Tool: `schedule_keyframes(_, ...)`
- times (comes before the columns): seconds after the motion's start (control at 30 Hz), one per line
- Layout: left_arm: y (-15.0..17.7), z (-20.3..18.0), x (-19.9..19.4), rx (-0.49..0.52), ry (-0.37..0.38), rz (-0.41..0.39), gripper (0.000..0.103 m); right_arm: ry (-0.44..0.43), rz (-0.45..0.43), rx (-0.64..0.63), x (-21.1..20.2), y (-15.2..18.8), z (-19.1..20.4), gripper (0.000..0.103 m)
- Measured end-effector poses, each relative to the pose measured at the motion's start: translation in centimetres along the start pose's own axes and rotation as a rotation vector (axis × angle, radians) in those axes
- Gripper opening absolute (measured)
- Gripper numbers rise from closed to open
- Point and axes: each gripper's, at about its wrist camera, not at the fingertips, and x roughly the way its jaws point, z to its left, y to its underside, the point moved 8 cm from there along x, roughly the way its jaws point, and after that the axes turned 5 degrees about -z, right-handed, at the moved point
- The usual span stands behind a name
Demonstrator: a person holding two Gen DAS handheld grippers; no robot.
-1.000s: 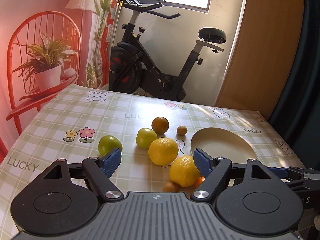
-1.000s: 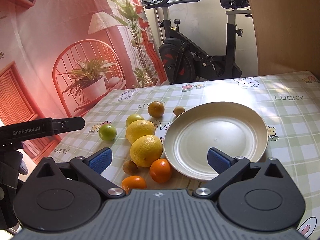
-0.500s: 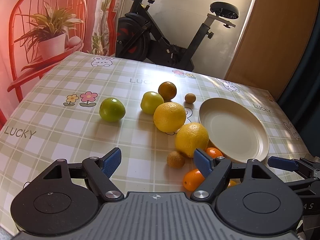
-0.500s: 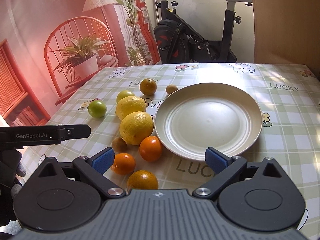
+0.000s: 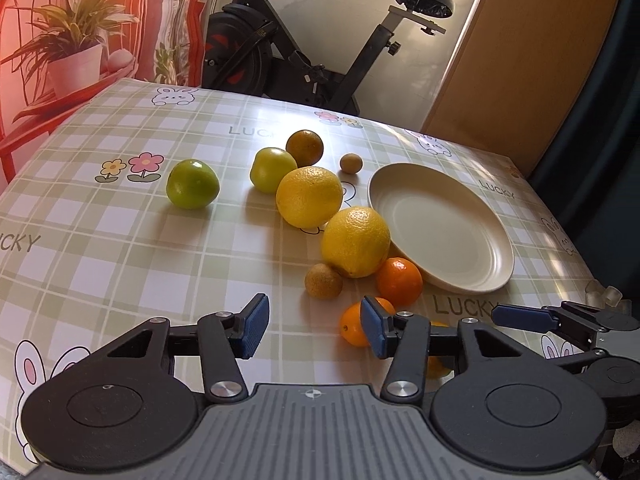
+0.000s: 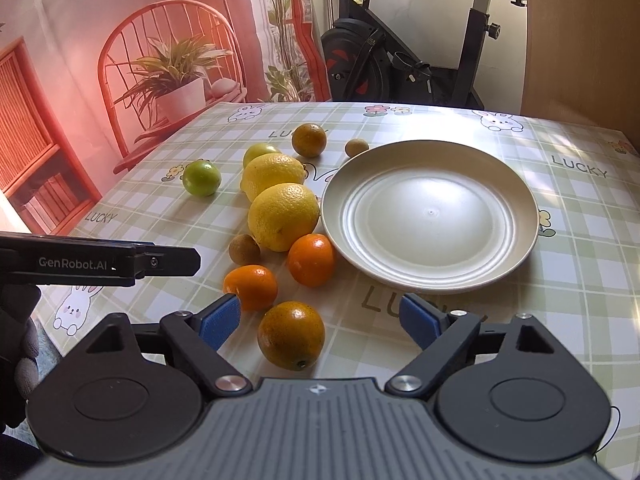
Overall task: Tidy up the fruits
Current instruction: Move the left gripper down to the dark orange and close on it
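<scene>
Several fruits lie left of an empty cream plate [image 6: 430, 216] [image 5: 444, 224] on the checked tablecloth: two large lemons [image 6: 283, 216] [image 5: 355, 242], small oranges [image 6: 311, 260] [image 6: 251, 286], a darker orange [image 6: 291, 335], two green fruits [image 5: 193, 189] [image 5: 273, 169], small brown fruits [image 5: 323, 281]. My right gripper [image 6: 320, 318] is open and empty, the darker orange lying between its fingers. My left gripper [image 5: 313, 333] is open and empty above bare cloth, left of the near oranges. It also shows in the right wrist view [image 6: 120, 264].
The table's near edge is under both grippers. An exercise bike [image 5: 320, 52] stands behind the far edge, next to a wooden panel [image 5: 520, 60]. A printed red backdrop [image 6: 120, 60] hangs at the left.
Both grippers have pulled back toward the near edge and tilted down, so more fruits show in front. The left gripper's jaws have narrowed a little. No fruit has moved.
</scene>
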Motion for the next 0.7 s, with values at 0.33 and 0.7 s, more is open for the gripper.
schedule_keyframes(0.33,0.8,-3.7,0.6,0.094,0.129,0.045,0.03,-0.063,0.023,-0.045,0.3,1.0,1.6,0.06)
schedule_keyframes(0.7,2.3,-7.0,3.3,0.158,0.224,0.177,0.031,-0.078,0.075,-0.075,1.6,2.3,1.8,0.053)
